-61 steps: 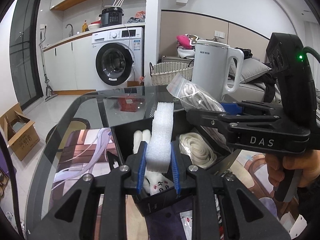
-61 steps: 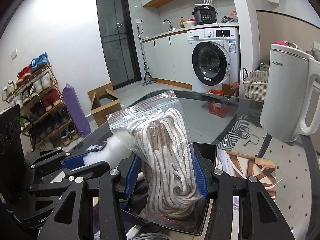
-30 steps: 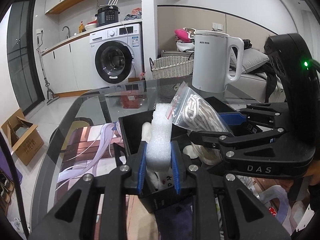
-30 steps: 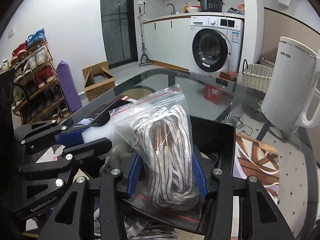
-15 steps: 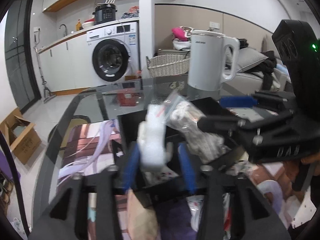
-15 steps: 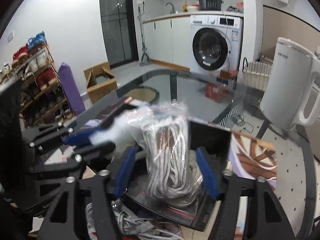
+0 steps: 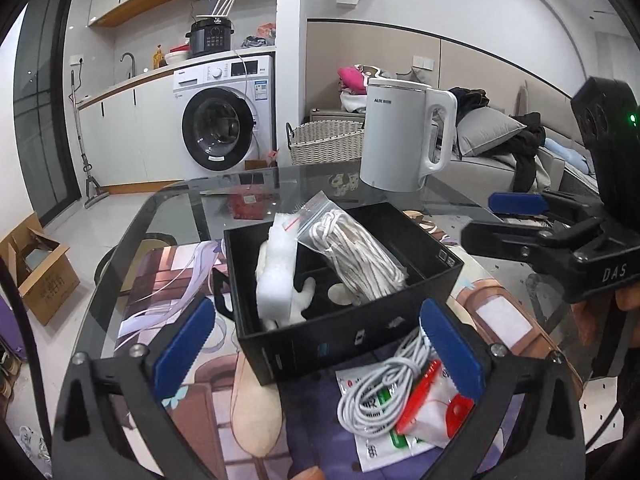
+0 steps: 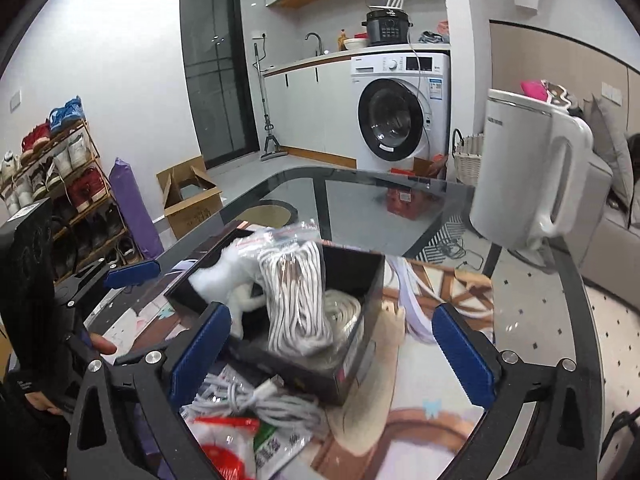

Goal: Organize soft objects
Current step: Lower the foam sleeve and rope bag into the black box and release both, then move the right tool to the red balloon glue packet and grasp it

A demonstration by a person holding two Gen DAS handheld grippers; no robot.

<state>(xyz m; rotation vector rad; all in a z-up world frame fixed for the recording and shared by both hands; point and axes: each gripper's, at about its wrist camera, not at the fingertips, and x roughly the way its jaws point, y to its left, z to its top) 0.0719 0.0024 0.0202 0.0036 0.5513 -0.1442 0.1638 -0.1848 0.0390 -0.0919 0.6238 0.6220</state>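
Observation:
A black box stands on the printed mat. In it stand a white foam piece and a clear zip bag of white rope; a coil of white cord lies at the bottom. My left gripper is open and empty, just in front of the box. My right gripper is open and empty, near the box; it also shows at the right in the left wrist view.
A white cable bundle and a plastic packet with red parts lie in front of the box. A white kettle stands on the glass table behind it.
Both grippers have opened and let go. The foam piece and the rope bag now stand in the box. Both grippers have drawn back from the box.

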